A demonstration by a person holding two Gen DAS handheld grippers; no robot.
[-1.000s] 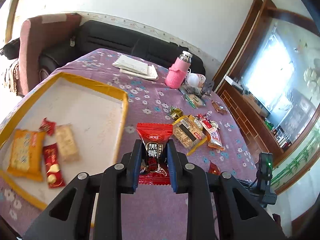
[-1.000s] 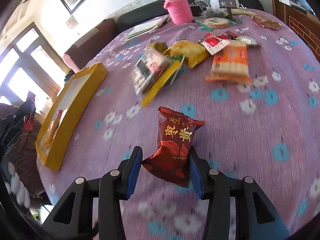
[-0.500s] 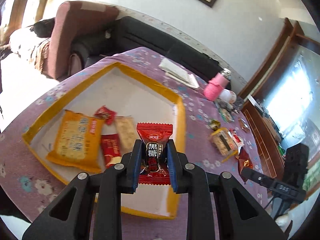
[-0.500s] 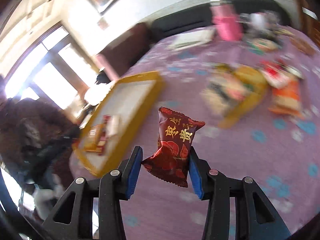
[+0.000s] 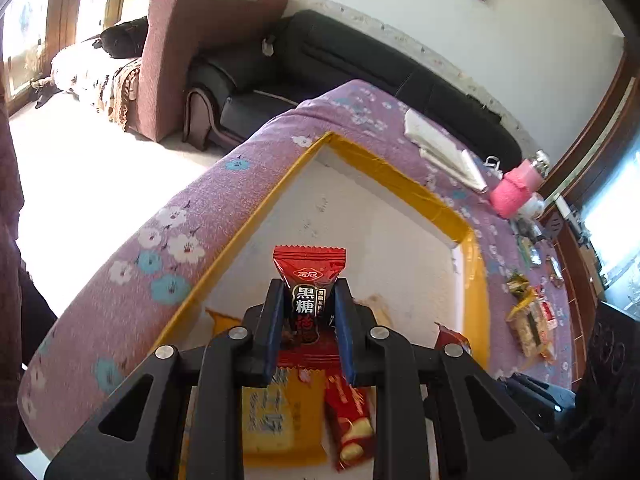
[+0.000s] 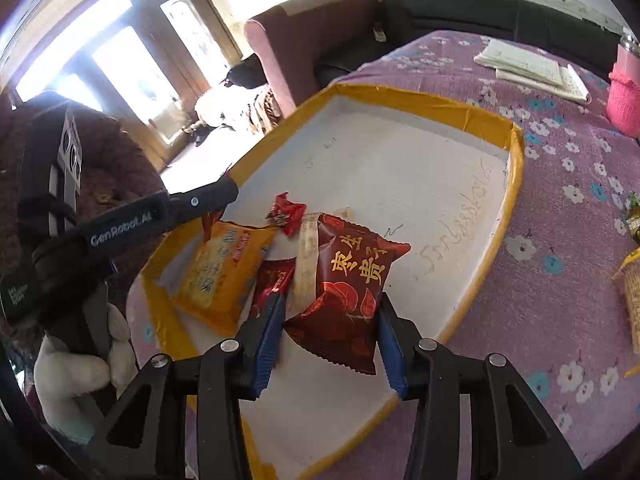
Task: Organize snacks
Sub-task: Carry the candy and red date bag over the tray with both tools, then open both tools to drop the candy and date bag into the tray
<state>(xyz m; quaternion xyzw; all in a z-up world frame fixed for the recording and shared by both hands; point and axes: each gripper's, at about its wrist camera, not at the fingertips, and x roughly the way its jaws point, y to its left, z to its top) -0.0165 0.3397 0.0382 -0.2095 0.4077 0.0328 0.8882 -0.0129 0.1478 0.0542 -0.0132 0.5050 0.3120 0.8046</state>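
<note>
Two grippers loaded | left gripper (image 5: 308,312) clamps black-sugar candy (image 5: 309,280) | right gripper (image 6: 330,320) clamps dark red packet (image 6: 346,280) | both above yellow-rimmed tray (image 6: 516,168) | orange packet (image 6: 218,268) inside | purple floral tablecloth (image 6: 560,216) beyond

Six snack packets (image 6: 346,288) (one tray (image 6: 514,184)).

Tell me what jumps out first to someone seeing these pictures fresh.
Each gripper clamps a snack over the yellow-rimmed tray: the left gripper a red-and-black candy packet, the right gripper a dark red packet with gold characters. An orange cracker pack already lies in the tray's near left corner.
</note>
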